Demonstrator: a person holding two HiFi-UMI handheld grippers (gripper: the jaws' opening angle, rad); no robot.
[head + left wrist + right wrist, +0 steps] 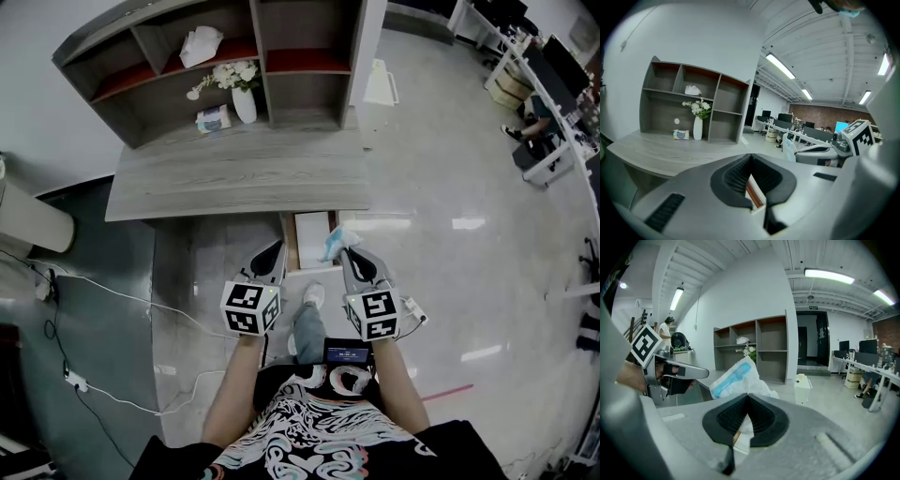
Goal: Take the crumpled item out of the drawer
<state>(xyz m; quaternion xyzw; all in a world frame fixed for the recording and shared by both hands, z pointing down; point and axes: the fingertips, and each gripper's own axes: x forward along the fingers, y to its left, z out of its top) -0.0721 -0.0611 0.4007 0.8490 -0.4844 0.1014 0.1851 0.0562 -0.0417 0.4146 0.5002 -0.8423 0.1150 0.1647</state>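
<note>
The crumpled item is a white plastic bag with blue print [337, 241]. My right gripper [350, 253] is shut on it, just right of the pulled-out drawer [309, 231] under the desk front. In the right gripper view the bag [736, 377] bulges up over the closed jaws of the right gripper [748, 400]. My left gripper [277, 249] hovers at the drawer's left edge, shut and holding nothing. In its own view the left gripper [750, 160] has its jaws together, and the bag [789, 146] shows to the right.
A grey wooden desk [234, 173] carries a shelf unit [300, 66] with a white vase of flowers [243, 101], a tissue pack [214, 119] and a white crumpled thing [201, 44]. Cables [94, 281] run over the floor at left. My shoe [314, 295] is below the drawer.
</note>
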